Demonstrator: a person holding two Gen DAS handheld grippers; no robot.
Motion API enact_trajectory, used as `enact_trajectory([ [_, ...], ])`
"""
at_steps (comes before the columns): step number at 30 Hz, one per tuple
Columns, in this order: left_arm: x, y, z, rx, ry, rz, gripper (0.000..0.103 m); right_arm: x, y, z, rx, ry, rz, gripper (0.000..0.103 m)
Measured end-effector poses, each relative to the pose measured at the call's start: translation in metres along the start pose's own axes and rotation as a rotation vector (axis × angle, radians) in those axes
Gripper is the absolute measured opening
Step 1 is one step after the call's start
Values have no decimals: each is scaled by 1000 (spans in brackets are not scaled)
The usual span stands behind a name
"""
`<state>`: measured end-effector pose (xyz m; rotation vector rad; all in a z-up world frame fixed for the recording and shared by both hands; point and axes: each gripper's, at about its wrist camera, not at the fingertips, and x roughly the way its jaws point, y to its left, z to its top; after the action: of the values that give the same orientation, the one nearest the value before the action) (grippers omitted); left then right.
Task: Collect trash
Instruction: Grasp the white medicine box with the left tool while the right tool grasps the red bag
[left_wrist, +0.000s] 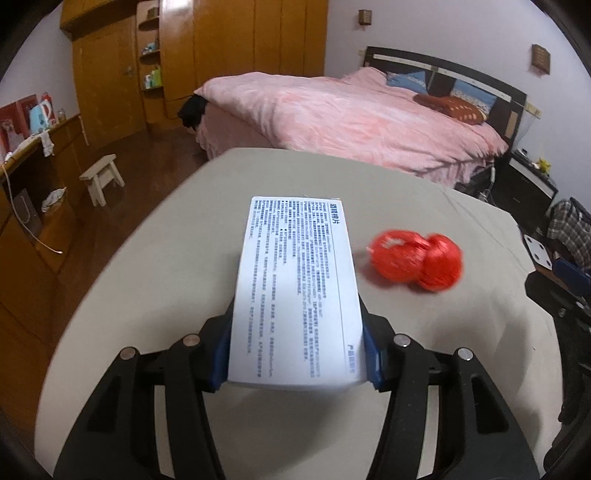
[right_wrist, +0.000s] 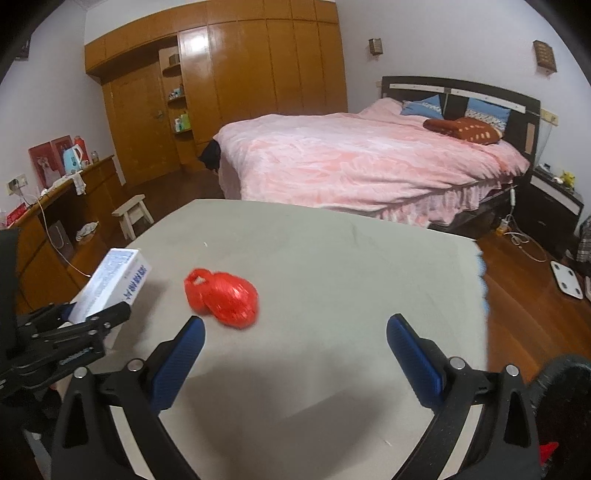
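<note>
1. The left gripper (left_wrist: 297, 354) clamps a white box (left_wrist: 295, 288), lifted above the grey table (left_wrist: 155, 266).
2. The right gripper (right_wrist: 295, 354) is spread wide and empty.
3. A red bag (right_wrist: 221, 297) lies on the table ahead-left of the right gripper, nearer to it, long axis crosswise.
4. Nothing blocks the reach.

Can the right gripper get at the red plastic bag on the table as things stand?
Probably yes. The right gripper is open, and the red plastic bag lies ahead, slightly to its left, with only bare table between. The white box in the left gripper sits off to the side.
</note>
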<state>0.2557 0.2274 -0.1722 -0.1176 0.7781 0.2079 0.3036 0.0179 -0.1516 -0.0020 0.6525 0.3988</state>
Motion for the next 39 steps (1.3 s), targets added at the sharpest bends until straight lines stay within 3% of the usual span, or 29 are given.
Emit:
enact_trajectory([
  [15, 10, 40, 16, -33, -50, 72, 54, 72, 39, 11, -63, 85, 23, 95],
  [21, 12, 43, 19, -44, -56, 74, 54, 90, 43, 2, -46, 164, 72, 75],
  [24, 11, 42, 19, -46, -56, 76, 54, 94, 46, -1, -50, 195, 117, 48],
  [27, 8, 41, 16, -40, -57, 79, 54, 88, 48, 2, -56, 190, 136, 39],
  [39, -31, 14, 24, -9, -88, 56, 54, -5, 23, 22, -34, 30, 94, 39],
])
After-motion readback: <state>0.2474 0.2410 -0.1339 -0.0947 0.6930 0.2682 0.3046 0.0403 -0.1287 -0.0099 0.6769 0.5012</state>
